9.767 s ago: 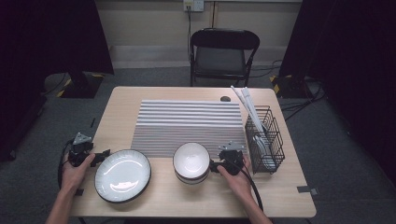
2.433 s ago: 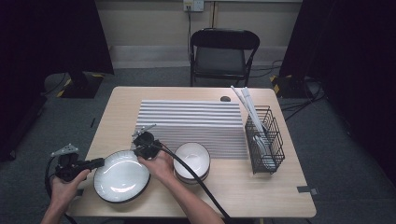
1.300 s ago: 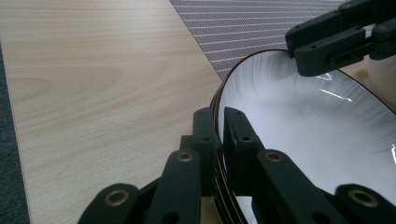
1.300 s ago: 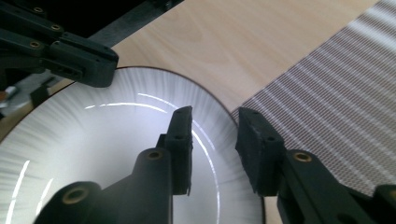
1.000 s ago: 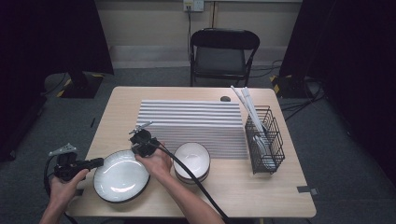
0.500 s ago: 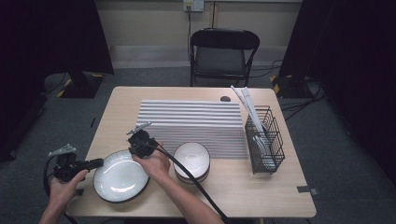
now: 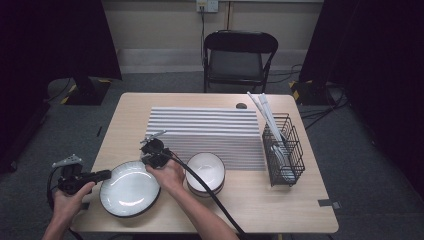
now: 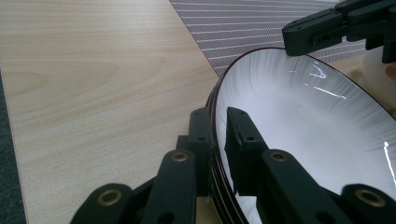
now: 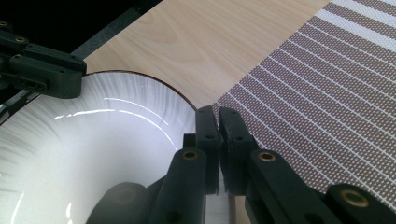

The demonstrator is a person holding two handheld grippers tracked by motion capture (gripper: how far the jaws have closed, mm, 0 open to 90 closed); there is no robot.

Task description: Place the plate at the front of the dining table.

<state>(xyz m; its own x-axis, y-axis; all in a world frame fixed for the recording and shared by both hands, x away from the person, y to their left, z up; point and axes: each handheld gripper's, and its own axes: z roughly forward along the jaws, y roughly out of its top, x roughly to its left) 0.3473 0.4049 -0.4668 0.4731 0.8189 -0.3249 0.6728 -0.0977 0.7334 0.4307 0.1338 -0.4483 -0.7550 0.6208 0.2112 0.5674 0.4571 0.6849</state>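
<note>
We pinch the plate by its rim with both grippers, left and right clamped on opposite edges (bowls just beside).

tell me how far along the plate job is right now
Done: both grippers have hold of the plate. The left gripper is shut on its near-left rim, the right gripper on the rim beside the striped mat.
In hand: a two-sided grip, with the plate low at the table's front edge.
Left: carrying it off, perhaps to the mat; the bowl sits untouched.
</note>
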